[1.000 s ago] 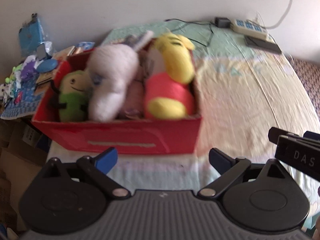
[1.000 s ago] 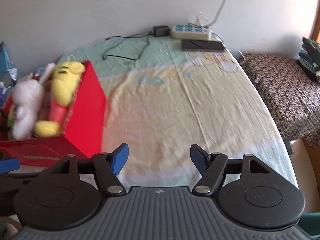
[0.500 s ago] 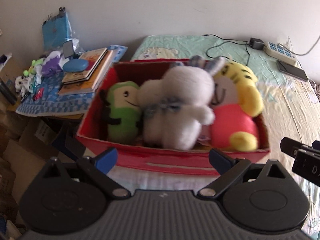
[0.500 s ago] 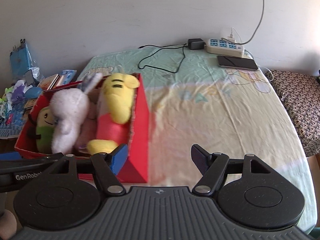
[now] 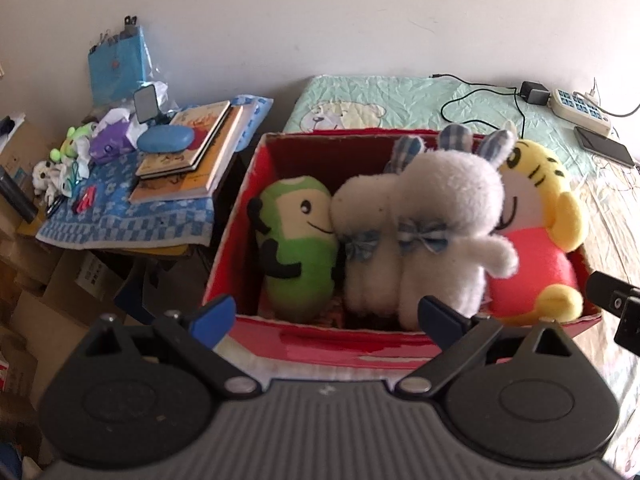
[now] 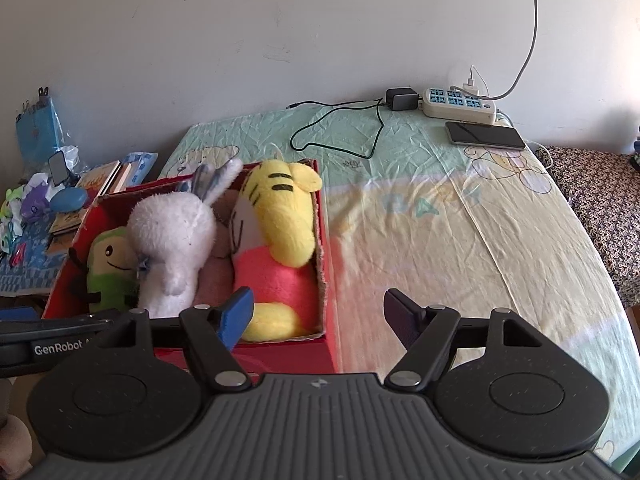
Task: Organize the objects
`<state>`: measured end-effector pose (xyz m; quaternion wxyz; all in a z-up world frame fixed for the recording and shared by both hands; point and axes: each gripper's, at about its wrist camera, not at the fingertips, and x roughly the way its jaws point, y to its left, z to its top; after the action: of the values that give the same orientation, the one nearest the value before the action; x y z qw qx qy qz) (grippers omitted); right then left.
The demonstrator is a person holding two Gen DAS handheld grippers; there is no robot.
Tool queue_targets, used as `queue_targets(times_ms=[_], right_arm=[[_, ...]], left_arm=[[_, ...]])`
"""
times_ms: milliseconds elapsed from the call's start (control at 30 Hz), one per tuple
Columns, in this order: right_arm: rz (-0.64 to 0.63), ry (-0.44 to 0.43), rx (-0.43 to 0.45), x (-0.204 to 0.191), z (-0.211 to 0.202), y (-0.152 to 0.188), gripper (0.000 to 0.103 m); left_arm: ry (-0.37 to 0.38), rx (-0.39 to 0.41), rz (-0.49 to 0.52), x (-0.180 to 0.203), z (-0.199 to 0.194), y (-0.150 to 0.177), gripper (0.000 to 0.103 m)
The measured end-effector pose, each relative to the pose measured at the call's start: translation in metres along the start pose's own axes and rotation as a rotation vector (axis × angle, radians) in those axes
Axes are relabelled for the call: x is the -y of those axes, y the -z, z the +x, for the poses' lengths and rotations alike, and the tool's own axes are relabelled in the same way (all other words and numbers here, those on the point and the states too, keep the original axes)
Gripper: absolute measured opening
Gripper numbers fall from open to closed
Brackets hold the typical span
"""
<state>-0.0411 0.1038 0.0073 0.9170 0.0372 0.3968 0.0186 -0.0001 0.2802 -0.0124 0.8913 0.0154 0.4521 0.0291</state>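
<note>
— Three plush toys fill the red box (image 5: 384, 344), right?

— At least three. A green toy (image 5: 298, 248) stands at the left end, a white rabbit (image 5: 436, 216) leans in the middle, and a yellow tiger in a pink top (image 5: 532, 236) lies along the right wall. A second white plush sits between the green toy and the rabbit (its shape is hard to make out). All are packed touching each other.

— Where is the box?

— On the bed sheet (image 6: 460, 220), at its left edge, just beside a cluttered side table (image 5: 120, 220) with stacked books (image 5: 192, 152).

— And the grippers?

— The left gripper (image 5: 326, 316) hangs at the box's near wall, fingers spread wide, grasping nothing. The right gripper (image 6: 318, 314) is likewise released and empty, one finger over the box's right corner, the other over bare sheet.

— Anything else on the bed?

— A power strip (image 6: 460, 106), a phone (image 6: 484, 135) and a black cable (image 6: 340, 128) near the wall.
</note>
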Motion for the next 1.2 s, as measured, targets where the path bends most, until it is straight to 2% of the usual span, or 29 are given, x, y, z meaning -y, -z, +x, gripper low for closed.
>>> queue_targets(times_ms=[333,600,1033,1200], right_arm=[[0.020,0.040,0.021,-0.016,-0.003,0.001,0.075],[0.026,0.026,0.028,-0.025,-0.003,-0.001,0.075],[0.001,0.005,-0.048,-0.040,0.013,-0.008,0.076],[0.013,0.000,-0.036,-0.048,0.015,-0.019,0.078]], left_arm=[[0.027,-0.001,0.028,-0.016,0.009,-0.004,0.098],[0.036,0.002,0.033,-0.023,0.010,-0.006,0.098],[0.050,-0.040,0.022,-0.028,0.018,-0.007,0.098],[0.054,-0.037,0.021,-0.032,0.022,-0.014,0.098]])
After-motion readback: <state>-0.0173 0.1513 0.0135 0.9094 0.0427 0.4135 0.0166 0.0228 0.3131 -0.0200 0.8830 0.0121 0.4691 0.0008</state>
